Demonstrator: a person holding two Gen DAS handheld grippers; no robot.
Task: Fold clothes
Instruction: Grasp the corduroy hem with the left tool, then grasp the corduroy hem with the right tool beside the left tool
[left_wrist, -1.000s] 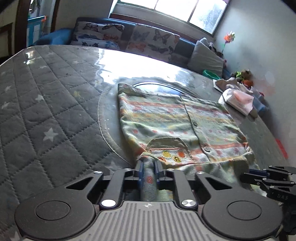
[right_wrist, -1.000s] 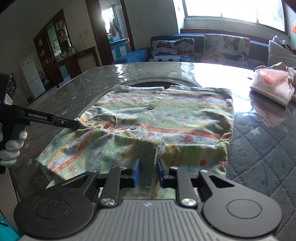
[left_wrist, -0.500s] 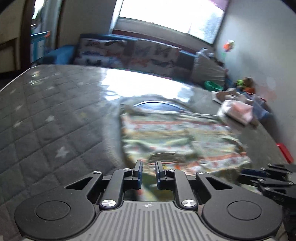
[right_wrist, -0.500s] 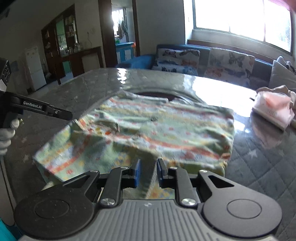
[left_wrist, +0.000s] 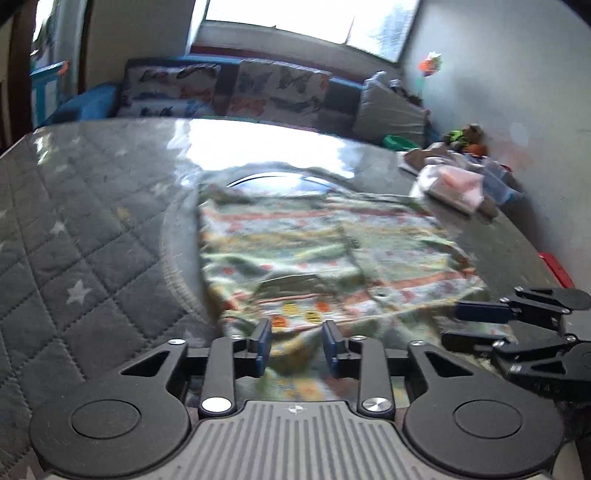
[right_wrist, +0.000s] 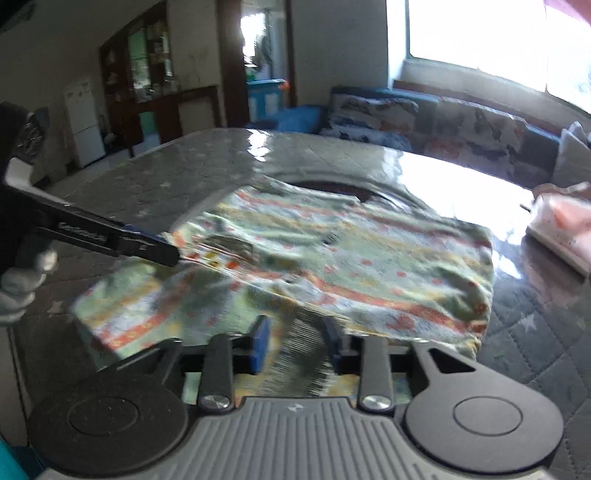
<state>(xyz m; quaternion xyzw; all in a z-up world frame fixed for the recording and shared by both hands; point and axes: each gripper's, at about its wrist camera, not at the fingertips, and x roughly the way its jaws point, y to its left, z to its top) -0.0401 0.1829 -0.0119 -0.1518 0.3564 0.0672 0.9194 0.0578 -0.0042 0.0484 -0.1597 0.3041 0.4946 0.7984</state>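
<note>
Quilted table (left_wrist: 92, 236), striped shirt (left_wrist: 314, 251), both tools parted, fridge (right_wrist: 83, 122) only in right view

I count one patterned garment (left_wrist: 325, 251) on one quilted table cover (left_wrist: 85, 229), and my two grippers: left gripper (left_wrist: 297, 345), right gripper (right_wrist: 295, 341). One pink packet (left_wrist: 452, 184) lies at the table's far side. Two butterfly cushions (left_wrist: 221, 88) line the one sofa (left_wrist: 88, 103).

Left claw (left_wrist: 297, 341) spread wide, low at the shirt (left_wrist: 325, 254) hem; right claw (right_wrist: 297, 345) spread too, alongside it.
</note>
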